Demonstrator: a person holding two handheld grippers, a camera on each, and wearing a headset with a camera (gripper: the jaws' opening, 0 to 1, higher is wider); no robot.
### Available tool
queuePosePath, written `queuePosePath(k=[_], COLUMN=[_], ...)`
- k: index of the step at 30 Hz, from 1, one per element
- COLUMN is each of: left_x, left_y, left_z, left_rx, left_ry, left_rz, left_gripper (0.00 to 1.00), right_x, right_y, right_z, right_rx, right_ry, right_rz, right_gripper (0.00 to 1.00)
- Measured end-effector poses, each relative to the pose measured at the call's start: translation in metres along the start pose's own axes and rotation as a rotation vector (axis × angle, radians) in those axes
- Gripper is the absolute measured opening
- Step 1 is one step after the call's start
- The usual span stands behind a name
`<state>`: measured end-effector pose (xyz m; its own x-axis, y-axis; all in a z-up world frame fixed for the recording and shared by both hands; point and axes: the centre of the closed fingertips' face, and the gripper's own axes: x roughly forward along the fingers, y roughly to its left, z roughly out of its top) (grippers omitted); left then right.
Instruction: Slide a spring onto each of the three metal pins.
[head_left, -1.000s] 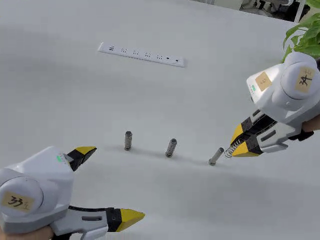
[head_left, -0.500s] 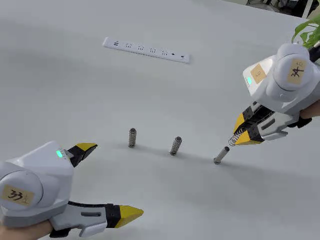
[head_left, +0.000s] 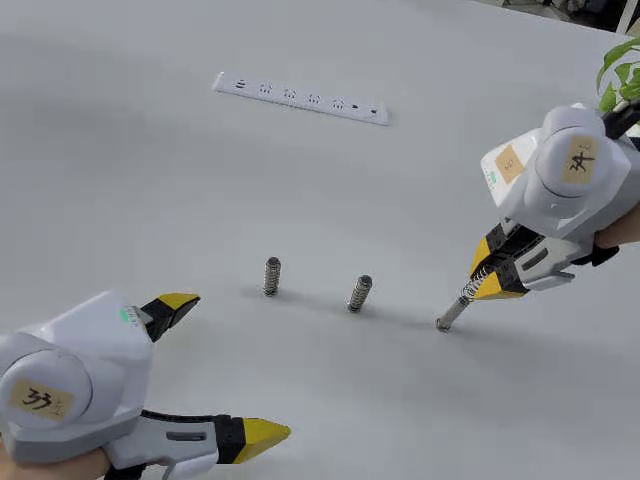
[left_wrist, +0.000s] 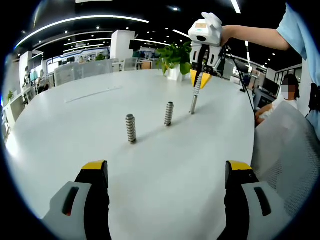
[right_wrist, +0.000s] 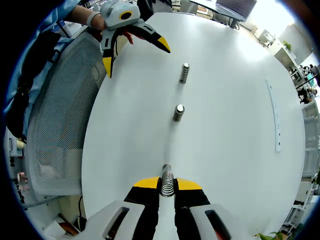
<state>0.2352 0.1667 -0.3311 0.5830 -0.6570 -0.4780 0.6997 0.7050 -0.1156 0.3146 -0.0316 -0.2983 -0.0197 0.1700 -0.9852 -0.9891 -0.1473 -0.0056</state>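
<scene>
At the near left the left tool (head_left: 232, 365) hovers over the table (head_left: 150, 180) with its yellow-tipped jaws spread wide and nothing between them; in the left gripper view the same jaws (left_wrist: 167, 167) stand far apart above bare tabletop. Beyond it, toward the middle of the table, the three pins stand in a row. The left pin (head_left: 272, 276) is upright with a spring coiled around it along its visible height. Just to its right, the middle pin (head_left: 359, 293) is wrapped in a spring the same way and leans slightly. Far behind them a white power strip (head_left: 303, 98) lies flat. The right pin (head_left: 450, 315) tilts toward the right, its lower shaft bare metal. At its upper end sits the held spring (head_left: 470, 288), pinched between the jaws of the right tool (head_left: 480, 278). In the right gripper view the closed jaws (right_wrist: 167, 182) clamp the coils, with the pin's tip (right_wrist: 166, 167) just ahead. I cannot tell whether the coils already ring the pin. Green plant leaves (head_left: 620, 70) show at the far right edge.
</scene>
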Motion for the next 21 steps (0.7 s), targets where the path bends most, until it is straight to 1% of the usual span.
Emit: queuePosePath(k=[3,6,9,15,16,21], left_x=[0.001,0.001,0.001,0.001,0.001,0.001], left_y=[0.0,0.0,0.0,-0.001,0.0,0.0], left_z=[-0.001,-0.001,-0.002,-0.003,-0.003,-0.004], left_rx=[0.0,-0.004,-0.004,-0.01,-0.01,-0.015], left_ry=[0.001,0.0,0.003,0.005,0.005,0.006], left_rz=[-0.002,-0.003,-0.006,-0.008,-0.006,-0.006], left_gripper=[0.96,0.96,0.95,0.93,0.94,0.93], right_x=[0.002,0.002,0.004,0.005,0.007,0.012], right_y=[0.001,0.006,0.006,0.009,0.007,0.007], right_z=[-0.001,0.003,0.001,0.005,0.003,0.003], right_rx=[-0.001,0.004,0.0,-0.005,-0.006,-0.011], right_ry=[0.004,-0.001,0.006,0.007,0.007,0.012], right_rz=[0.004,0.008,0.01,0.009,0.011,0.013], right_gripper=[0.07,0.07,0.07,0.07,0.07,0.07])
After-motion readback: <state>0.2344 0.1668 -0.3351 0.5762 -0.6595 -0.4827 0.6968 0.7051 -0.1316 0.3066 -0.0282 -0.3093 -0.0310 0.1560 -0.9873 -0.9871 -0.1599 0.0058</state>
